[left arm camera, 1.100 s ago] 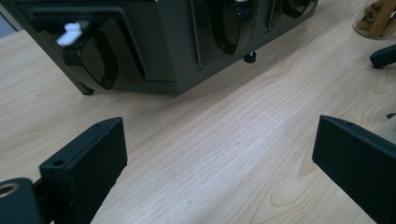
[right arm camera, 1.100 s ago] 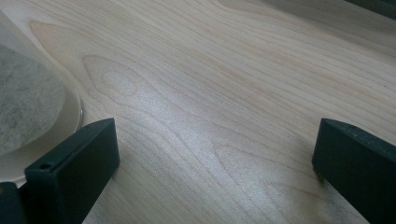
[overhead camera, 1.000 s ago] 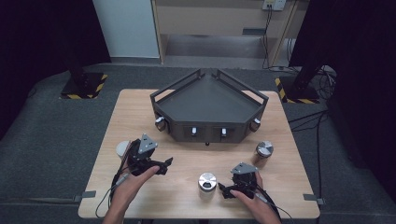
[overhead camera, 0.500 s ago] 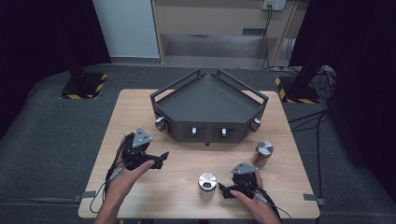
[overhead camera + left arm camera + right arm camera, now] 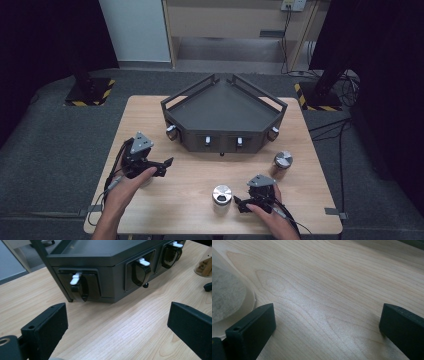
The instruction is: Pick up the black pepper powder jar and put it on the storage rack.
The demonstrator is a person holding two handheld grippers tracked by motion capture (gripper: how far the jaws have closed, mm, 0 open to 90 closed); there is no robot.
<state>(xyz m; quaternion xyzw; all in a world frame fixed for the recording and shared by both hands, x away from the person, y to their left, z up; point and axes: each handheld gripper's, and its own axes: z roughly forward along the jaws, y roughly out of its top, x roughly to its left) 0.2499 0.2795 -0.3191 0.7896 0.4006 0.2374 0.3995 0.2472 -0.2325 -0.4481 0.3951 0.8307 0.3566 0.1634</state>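
Left tool point(image 5: 159, 166) wide open, holding nothing, low over the table point(image 5: 190, 170), aimed at the dark tray point(image 5: 222, 107) and its white latches point(image 5: 75, 279). Right tool point(image 5: 248, 204) equally wide, empty, just beside a jar point(image 5: 221, 198) at its left jaw. Second jar point(image 5: 282, 164) near the tray's right corner, well apart from both.

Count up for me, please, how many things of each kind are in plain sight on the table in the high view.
jars: 2
tray: 1
grippers, the left gripper and the right gripper: 2
Total: 5
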